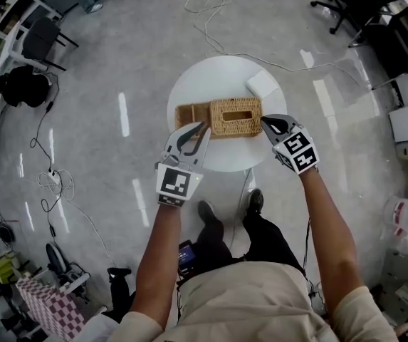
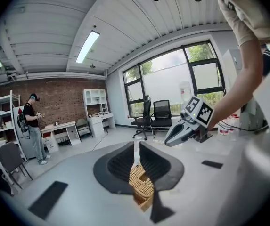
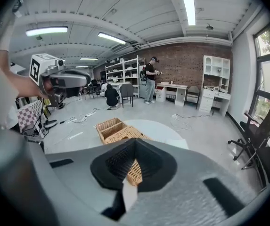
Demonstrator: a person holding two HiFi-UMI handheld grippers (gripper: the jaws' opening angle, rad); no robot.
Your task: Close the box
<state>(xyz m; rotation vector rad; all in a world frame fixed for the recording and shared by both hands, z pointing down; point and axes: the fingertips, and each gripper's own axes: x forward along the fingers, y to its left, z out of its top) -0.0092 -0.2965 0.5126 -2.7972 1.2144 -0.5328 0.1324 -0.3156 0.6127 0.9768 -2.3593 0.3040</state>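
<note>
Head view
Table: a round white table (image 1: 189, 84) stands on a grey floor.
Box: a woven box (image 1: 191, 114) lies in the middle of the table. Its left end is open.
Lid: the woven lid (image 1: 236, 117) covers the right part of the box. It has a long oval hole on top.
White thing: a flat white thing (image 1: 261, 84) lies behind the box, near its right end.
Left gripper: the left gripper (image 1: 205, 128) touches the front edge of the box, where the lid ends.
Right gripper: the right gripper (image 1: 266, 122) touches the right end of the box.

Left gripper view
Jaws: the left gripper (image 2: 137, 159) has its jaws nearly together, pinching a woven edge of the box (image 2: 142, 187). I cannot tell if that edge is the lid or the wall.
Other gripper: the right gripper (image 2: 170, 139) is near, up and to the right.
Room: a person (image 2: 33, 126) stands far off by a brick wall.

Right gripper view
Jaws: the right gripper (image 3: 134, 157) has its jaws pressed on the woven end of the box (image 3: 134, 173).
Lid: the lid (image 3: 125, 134) runs away from the jaws. The open part of the box is past it.
Other gripper: the left gripper (image 3: 78, 79) is up and to the left.
</note>
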